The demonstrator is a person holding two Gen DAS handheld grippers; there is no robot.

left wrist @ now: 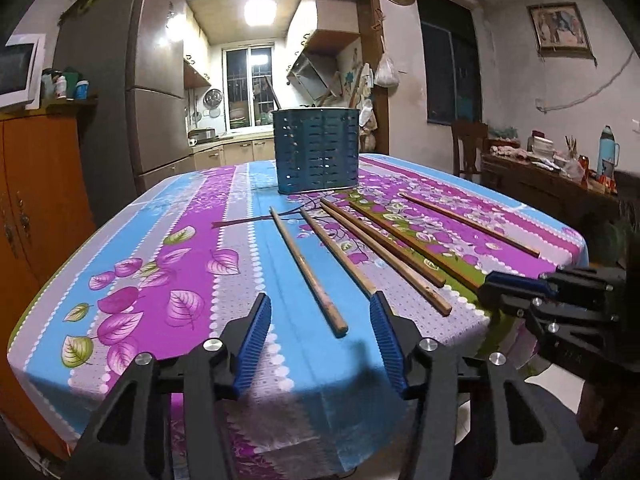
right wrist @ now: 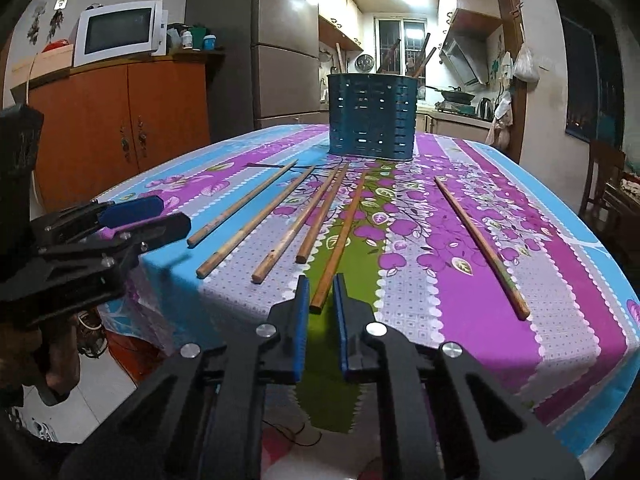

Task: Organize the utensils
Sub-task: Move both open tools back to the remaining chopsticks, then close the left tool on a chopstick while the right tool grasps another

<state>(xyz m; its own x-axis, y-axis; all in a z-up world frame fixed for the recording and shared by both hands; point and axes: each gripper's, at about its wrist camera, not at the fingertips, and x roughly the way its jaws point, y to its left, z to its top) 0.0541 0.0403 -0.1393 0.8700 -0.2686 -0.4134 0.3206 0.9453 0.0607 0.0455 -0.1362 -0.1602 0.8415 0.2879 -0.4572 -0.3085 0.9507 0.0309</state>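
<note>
A blue slotted utensil holder (left wrist: pixel 316 152) (right wrist: pixel 372 120) stands at the table's far side, with a few sticks leaning inside. Several wooden chopsticks lie fanned out on the flowered cloth in front of it. My left gripper (left wrist: pixel 320 314) is open and low at the near edge. The near end of the leftmost chopstick (left wrist: pixel 306 270) lies between its blue pads, touching neither. My right gripper (right wrist: pixel 321 286) has closed on the near end of another chopstick (right wrist: pixel 340 240), which still rests on the cloth. One chopstick (right wrist: pixel 480 240) lies apart at the right.
The cloth-covered table (left wrist: pixel 140 320) drops off just below both grippers. An orange cabinet (right wrist: pixel 120 120) with a microwave (right wrist: pixel 120 32) and a tall fridge (left wrist: pixel 156 92) stand to the left. A wooden chair (left wrist: pixel 468 144) and a cluttered sideboard (left wrist: pixel 540 176) are on the right.
</note>
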